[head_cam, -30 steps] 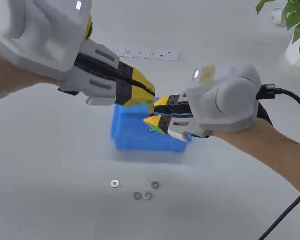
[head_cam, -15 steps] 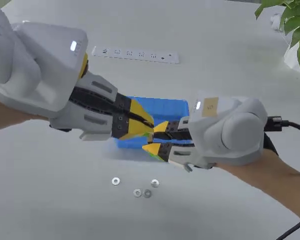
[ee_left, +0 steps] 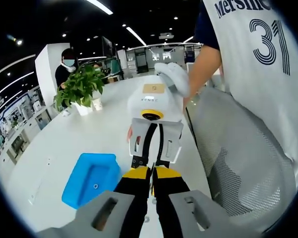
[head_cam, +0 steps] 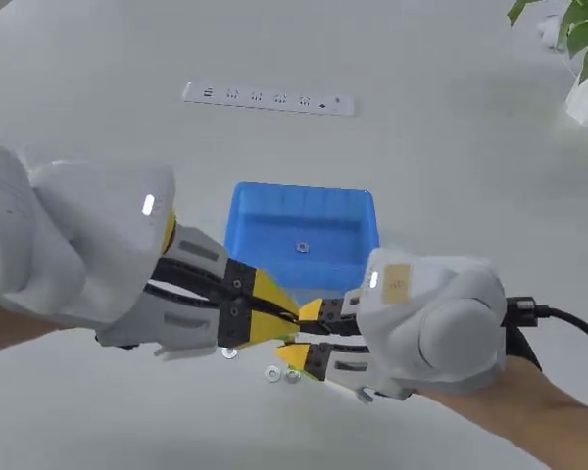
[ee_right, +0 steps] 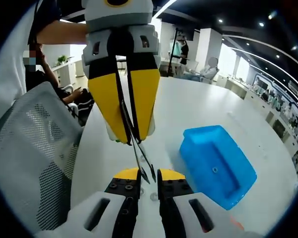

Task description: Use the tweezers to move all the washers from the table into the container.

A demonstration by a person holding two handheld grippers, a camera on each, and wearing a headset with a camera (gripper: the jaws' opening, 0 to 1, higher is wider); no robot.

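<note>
The left gripper (ee_right: pixel 130 136) has its jaws clamped on the tweezers (ee_right: pixel 139 158). Their tips reach between the right gripper (ee_right: pixel 149 174) jaws, which are slightly apart; I cannot tell whether they press the tips. One washer (head_cam: pixel 302 247) lies in the blue container (head_cam: pixel 274 211), and other washers (head_cam: pixel 271 373) lie on the surface (head_cam: pixel 451 147) just beside the container's near side.

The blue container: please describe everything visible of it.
The container is a shallow, rectangular blue tray, seemingly plastic, with a ribbed far wall and an open top. It sits flat on the white table. One washer lies inside on its floor. Its near corners are hidden behind the left gripper and right gripper.
</note>
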